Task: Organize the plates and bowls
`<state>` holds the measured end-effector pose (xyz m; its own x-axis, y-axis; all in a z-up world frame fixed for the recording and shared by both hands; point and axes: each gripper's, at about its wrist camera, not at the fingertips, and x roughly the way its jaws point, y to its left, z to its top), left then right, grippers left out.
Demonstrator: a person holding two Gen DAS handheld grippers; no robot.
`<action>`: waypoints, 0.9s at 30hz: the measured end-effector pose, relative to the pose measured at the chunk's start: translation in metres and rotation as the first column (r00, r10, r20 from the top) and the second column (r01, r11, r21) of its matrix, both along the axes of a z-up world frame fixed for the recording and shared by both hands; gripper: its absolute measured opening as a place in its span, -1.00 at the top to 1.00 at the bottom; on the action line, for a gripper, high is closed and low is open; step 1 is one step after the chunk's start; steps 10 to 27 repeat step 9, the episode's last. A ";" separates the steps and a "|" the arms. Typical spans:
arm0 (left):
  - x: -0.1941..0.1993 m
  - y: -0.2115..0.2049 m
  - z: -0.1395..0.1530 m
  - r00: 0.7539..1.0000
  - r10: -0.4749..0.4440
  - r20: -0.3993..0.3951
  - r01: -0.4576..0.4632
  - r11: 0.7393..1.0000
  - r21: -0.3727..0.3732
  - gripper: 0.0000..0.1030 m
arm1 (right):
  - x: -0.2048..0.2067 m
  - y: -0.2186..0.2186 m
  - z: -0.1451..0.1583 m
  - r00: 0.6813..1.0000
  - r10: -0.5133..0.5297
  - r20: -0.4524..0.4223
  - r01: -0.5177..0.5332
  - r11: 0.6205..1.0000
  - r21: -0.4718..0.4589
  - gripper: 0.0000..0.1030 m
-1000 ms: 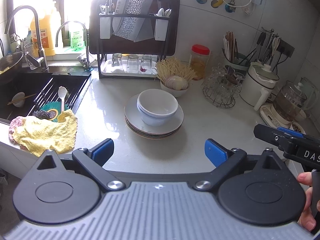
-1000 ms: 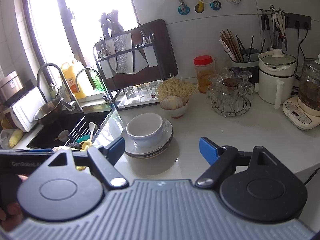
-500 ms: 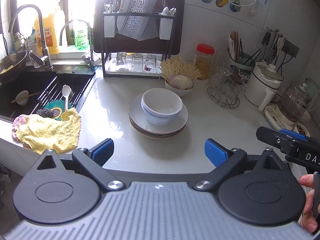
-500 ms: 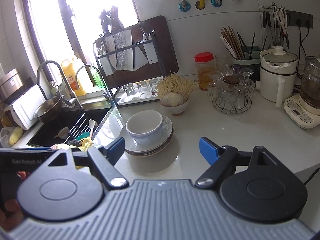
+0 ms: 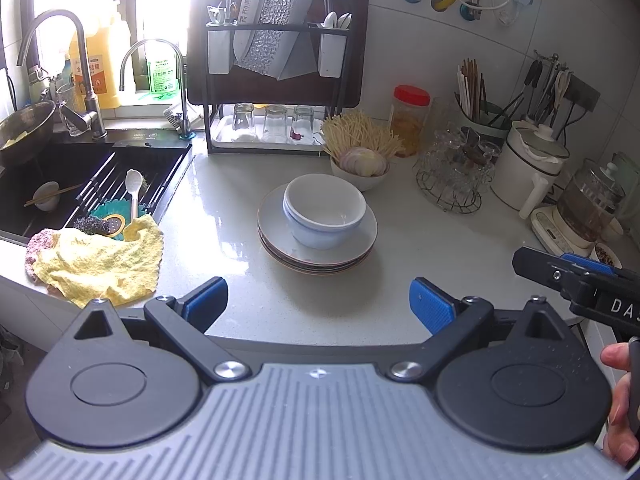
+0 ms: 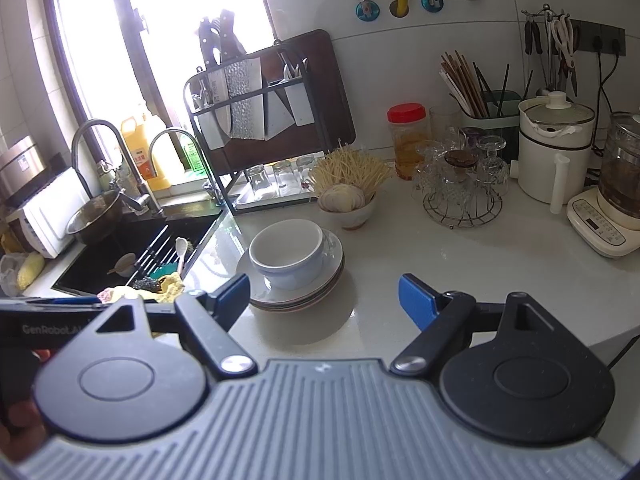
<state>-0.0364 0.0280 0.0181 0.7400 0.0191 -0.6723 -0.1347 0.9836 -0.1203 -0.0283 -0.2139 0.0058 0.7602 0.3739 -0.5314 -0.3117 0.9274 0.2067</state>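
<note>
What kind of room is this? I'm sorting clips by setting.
A home kitchen, most likely: a sink with faucets, a knife and utensil rack on the counter, and white bowls stacked on plates.

Strong daylight from the overexposed window (image 6: 168, 40) backlights the sink (image 5: 80, 176) area, laying glare streaks on the glossy desk (image 5: 224, 224) and soft shadows beside the plates (image 5: 320, 256), with fisheye curvature bending sharp edges.

a yellow cloth (image 5: 96, 264) drapes the sink (image 5: 80, 168) edge; a red-lidded jar (image 5: 410, 120) stands beside the glass rack (image 5: 452, 172).
</note>
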 end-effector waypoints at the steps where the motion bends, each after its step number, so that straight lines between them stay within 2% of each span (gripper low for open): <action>1: 0.000 0.000 0.000 1.000 0.000 0.000 0.000 1.000 0.001 -0.93 | 0.000 0.000 0.000 1.000 0.001 0.001 -0.001 1.000 -0.001 -0.61; 27: -0.002 0.002 -0.001 1.000 0.008 0.000 -0.008 1.000 -0.002 -0.93 | 0.002 -0.001 -0.003 1.000 0.009 -0.009 -0.009 1.000 -0.010 -0.61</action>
